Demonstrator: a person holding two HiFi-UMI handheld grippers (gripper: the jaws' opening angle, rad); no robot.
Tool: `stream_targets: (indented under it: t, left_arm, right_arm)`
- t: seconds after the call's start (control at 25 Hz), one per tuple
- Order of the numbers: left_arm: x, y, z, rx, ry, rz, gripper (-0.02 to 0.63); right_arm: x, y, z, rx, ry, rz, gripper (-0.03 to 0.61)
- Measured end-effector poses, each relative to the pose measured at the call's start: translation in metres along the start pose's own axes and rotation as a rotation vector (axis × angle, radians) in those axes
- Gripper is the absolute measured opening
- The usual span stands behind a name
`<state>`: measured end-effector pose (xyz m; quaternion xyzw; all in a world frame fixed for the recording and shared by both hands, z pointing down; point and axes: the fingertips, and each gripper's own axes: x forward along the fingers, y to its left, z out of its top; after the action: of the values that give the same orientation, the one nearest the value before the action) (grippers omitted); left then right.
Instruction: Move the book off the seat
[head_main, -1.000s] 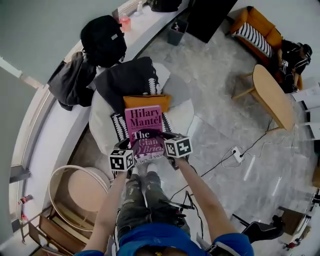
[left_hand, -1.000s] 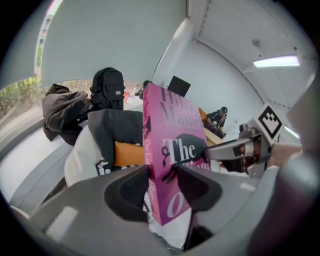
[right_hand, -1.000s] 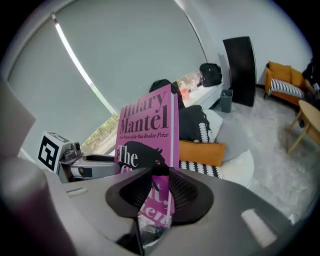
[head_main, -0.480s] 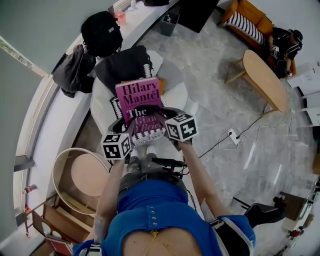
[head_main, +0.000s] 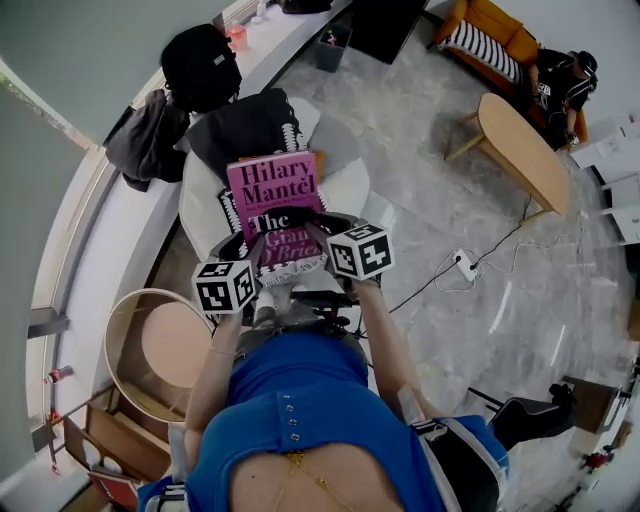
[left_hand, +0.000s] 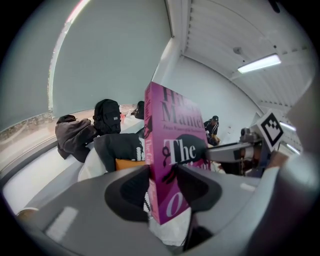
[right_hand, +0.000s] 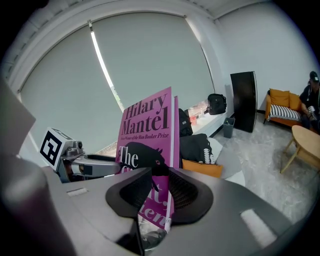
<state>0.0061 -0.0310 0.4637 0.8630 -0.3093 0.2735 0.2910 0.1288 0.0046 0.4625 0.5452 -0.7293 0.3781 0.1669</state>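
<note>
A pink book with "Hilary Mantel" on its cover hangs in the air above the white seat. My left gripper is shut on its lower left edge and my right gripper on its lower right edge. In the left gripper view the book stands upright between the left gripper's dark pads. The right gripper view shows the book's cover clamped in the right gripper. A black garment and an orange cushion lie on the seat, under and behind the book.
A black backpack and a dark jacket rest on the window ledge at the left. A round wooden stool stands lower left. An oval wooden table, an orange sofa and a floor cable with power strip are at the right.
Both grippers have risen with the book between them, lifting it clear of the seat. The person has straightened up, and the blue top now fills more of the head view.
</note>
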Motion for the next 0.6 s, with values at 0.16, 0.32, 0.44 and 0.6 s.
stream_targets:
  t: [0.16,0.32,0.44,0.6]
  left_arm:
    - [-0.008,-0.004,0.000,0.007,-0.009,0.018,0.170]
    - [-0.009,-0.015,0.001,0.014,-0.018,0.016,0.170]
    - [-0.010,-0.015,0.002,0.015,-0.025,0.016,0.170]
    - [-0.012,-0.015,0.000,0.005,-0.026,0.024,0.172]
  right_arm:
    - [-0.006,0.005,-0.002,-0.003,-0.018,0.012,0.103]
    - [-0.017,0.002,-0.002,-0.016,-0.028,0.016,0.103]
    - [-0.018,0.003,0.000,-0.018,-0.032,0.017,0.103]
    - [-0.018,0.005,-0.002,-0.014,-0.030,0.016,0.103]
